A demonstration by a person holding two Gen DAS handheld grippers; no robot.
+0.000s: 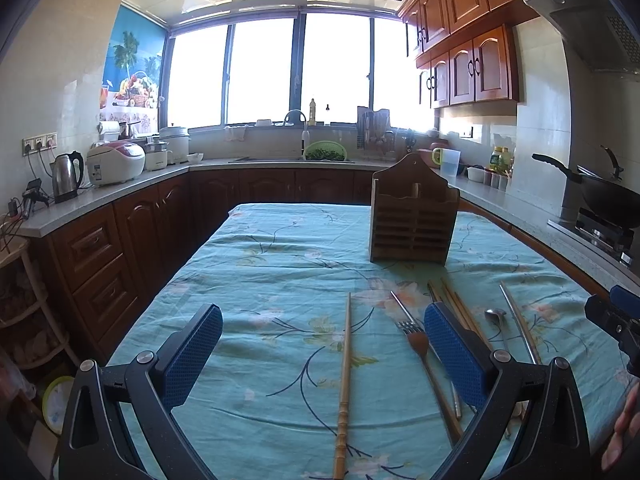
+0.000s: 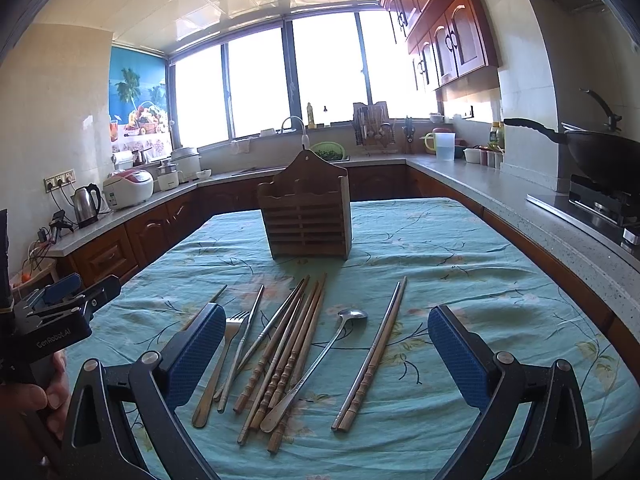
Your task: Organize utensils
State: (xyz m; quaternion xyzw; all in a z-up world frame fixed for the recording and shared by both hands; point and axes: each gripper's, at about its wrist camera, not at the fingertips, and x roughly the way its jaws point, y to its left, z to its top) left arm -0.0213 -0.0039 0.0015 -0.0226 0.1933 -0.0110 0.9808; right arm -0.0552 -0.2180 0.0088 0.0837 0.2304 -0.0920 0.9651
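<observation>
A wooden slatted utensil holder (image 1: 414, 220) (image 2: 308, 216) stands upright on the teal flowered tablecloth (image 1: 280, 264) (image 2: 460, 264). In front of it lie several wooden chopsticks (image 2: 286, 356), a fork (image 2: 234, 326) (image 1: 416, 340), a metal spoon (image 2: 320, 364) (image 1: 495, 314) and a separate chopstick pair (image 2: 374, 356). A single wooden chopstick (image 1: 345, 380) lies apart, between my left gripper's fingers. My left gripper (image 1: 323, 318) is open and empty above the table. My right gripper (image 2: 327, 320) is open and empty, with the utensil pile between its fingers.
Kitchen counters (image 1: 120, 196) run around the table on three sides, with a kettle (image 1: 66, 176), rice cooker (image 1: 116, 162), sink (image 1: 296, 158) and a wok on the stove (image 2: 600, 152). The left gripper's body shows at the right wrist view's left edge (image 2: 52, 320).
</observation>
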